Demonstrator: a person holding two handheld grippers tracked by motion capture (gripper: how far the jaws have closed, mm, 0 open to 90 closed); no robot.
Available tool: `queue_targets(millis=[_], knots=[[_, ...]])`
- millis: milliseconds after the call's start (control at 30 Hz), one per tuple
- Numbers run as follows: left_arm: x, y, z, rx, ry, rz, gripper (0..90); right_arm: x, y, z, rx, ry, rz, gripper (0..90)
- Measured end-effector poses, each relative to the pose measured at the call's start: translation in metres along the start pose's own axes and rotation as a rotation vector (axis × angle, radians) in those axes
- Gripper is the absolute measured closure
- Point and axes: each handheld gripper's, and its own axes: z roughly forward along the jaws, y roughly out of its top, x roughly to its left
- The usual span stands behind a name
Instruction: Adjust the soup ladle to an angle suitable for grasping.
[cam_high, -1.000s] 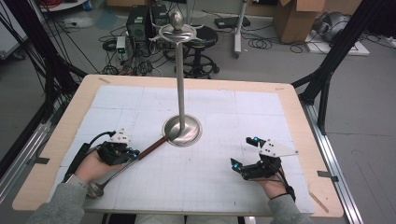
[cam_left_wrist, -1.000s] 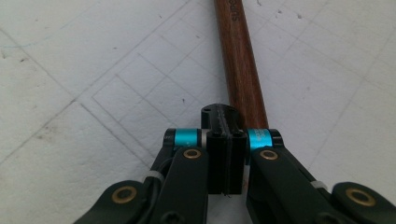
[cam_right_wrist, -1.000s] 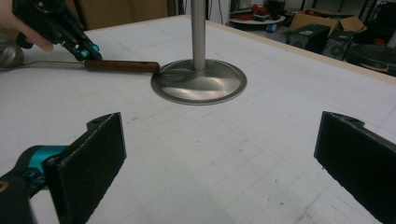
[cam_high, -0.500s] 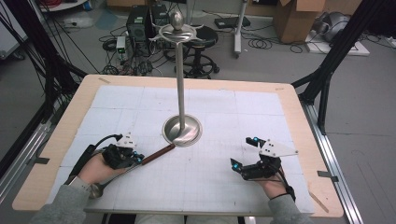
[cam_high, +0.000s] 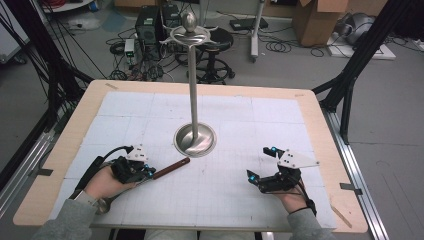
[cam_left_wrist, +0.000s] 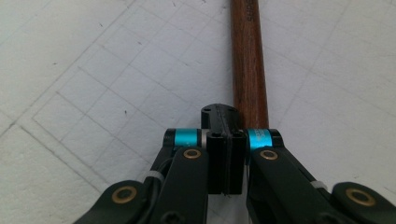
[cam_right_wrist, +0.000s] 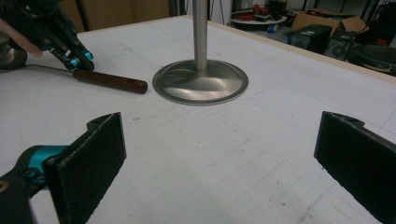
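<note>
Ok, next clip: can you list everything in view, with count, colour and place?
stand: 1, silver, round base at table centre, tall pole with hooked top
utensil: 1, brown wooden handle, lying left of the stand's base, metal end by the left hand
mat: 1, white gridded, covering the table
table: 1, light wood
boxes: cardboard, brown, floor behind
left tool: 1, black, jaws shut, tips beside the handle
right tool: 1, black, jaws open, holding nothing

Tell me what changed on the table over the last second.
The left gripper slid toward the person's left edge, drawing the wooden-handled ladle back, so its handle tip now lies clear of the metal stand. Its jaws stayed shut by the handle. The right gripper stayed open and still; the stand did not move.
</note>
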Motion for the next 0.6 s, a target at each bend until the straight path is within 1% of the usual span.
queue_targets(millis=[100,133,200,267,300,333,367,400,467,500,567,600], knots=[[-0.002,0.0,0.0,-0.004,0.007,0.002,89.8,0.0,0.0,0.0,-0.001,0.0,0.002,1.1],[-0.002,0.001,0.0,-0.003,0.003,0.013,89.8,0.0,0.0,0.0,-0.001,0.0,0.002,1.0],[-0.003,0.001,0.0,0.0,-0.006,0.017,89.8,0.0,0.0,0.0,0.0,0.0,0.001,1.0],[-0.007,0.002,0.001,-0.004,-0.01,0.027,89.8,0.0,0.0,0.0,-0.001,0.0,0.002,1.1],[-0.008,0.002,0.001,0.004,-0.01,0.041,89.8,0.0,0.0,0.0,0.0,0.001,0.0,1.1],[-0.011,0.003,0.001,0.005,-0.026,0.053,89.8,0.0,0.0,0.0,-0.001,0.0,0.001,1.1],[-0.012,0.004,0.001,0.006,-0.03,0.063,89.8,0.0,0.0,0.0,-0.002,0.0,0.001,1.1],[-0.012,0.004,0.001,0.006,-0.03,0.063,89.8,0.0,0.0,0.0,-0.001,0.003,-0.001,1.1],[-0.015,0.004,0.002,0.003,-0.05,0.071,89.8,0.0,0.0,0.0,-0.001,0.001,-0.001,1.1],[-0.015,0.004,0.002,0.003,-0.05,0.071,89.8,0.0,0.0,0.0,-0.001,0.001,-0.001,1.1],[-0.014,0.003,0.002,-0.002,-0.075,0.079,89.8,0.0,0.0,0.0,0.0,0.003,-0.001,1.1],[-0.014,0.003,0.002,-0.002,-0.075,0.079,89.8,0.0,0.0,0.0,-0.001,0.003,0.0,1.0]])
